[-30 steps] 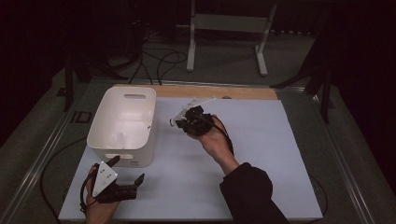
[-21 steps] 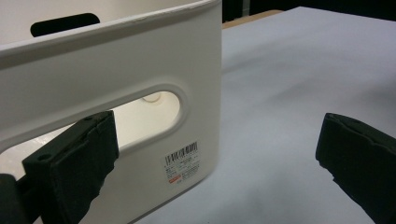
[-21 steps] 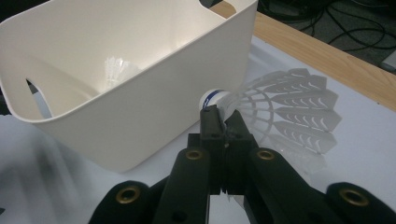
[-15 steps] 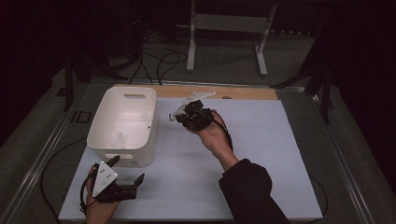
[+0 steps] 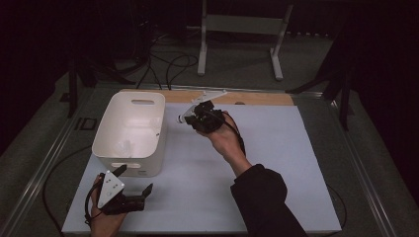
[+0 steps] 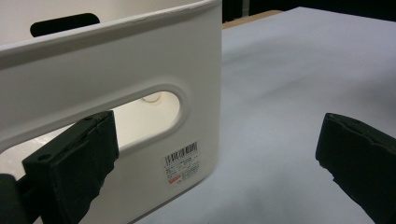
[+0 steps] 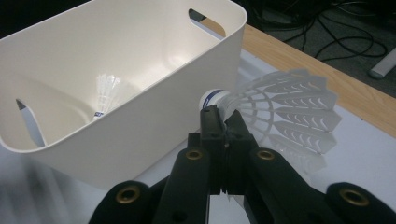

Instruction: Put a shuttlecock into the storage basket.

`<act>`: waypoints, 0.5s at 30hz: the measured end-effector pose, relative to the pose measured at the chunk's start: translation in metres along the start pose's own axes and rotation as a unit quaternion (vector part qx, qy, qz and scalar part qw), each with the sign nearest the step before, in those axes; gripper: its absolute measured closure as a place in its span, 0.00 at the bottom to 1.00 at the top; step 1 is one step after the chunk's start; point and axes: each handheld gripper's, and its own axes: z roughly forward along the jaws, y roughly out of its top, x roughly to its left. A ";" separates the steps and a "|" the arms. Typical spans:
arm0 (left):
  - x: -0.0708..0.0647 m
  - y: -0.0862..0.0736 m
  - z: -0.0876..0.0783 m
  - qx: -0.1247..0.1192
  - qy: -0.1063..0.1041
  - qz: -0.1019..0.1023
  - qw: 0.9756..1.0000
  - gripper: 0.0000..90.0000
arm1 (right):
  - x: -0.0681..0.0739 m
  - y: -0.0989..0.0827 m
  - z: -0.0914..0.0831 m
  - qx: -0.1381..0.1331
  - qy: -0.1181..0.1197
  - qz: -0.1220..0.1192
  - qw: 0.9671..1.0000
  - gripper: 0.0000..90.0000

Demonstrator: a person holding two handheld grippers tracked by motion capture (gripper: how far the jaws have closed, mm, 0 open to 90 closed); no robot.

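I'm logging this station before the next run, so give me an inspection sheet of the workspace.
Surface: pale sheet over the table, wooden strip along the far edge.
Job's things: white bin at the left, one shuttlecock inside; second shuttlecock held beside the bin's rim.
Clutter: nothing seen.
Grippers: right gripper shut on the second shuttlecock near its cork; left gripper open, jaws wide, by the bin's near handle slot.
Cables: one trails from each gripper; more lie on the floor beyond the table.
Surroundings: dark room, a light metal stand behind the table.
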 end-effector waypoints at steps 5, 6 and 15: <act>0.000 0.000 0.000 -0.001 0.000 0.000 1.000 0.00 | -0.002 0.005 0.000 -0.003 -0.002 -0.002 1.000 0.99; 0.000 0.000 0.000 -0.001 0.000 0.000 1.000 0.00 | -0.002 0.006 0.000 -0.003 -0.003 -0.004 1.000 0.99; 0.000 0.000 0.000 -0.001 0.000 0.000 1.000 0.00 | -0.005 0.011 0.003 -0.007 -0.005 -0.006 1.000 0.99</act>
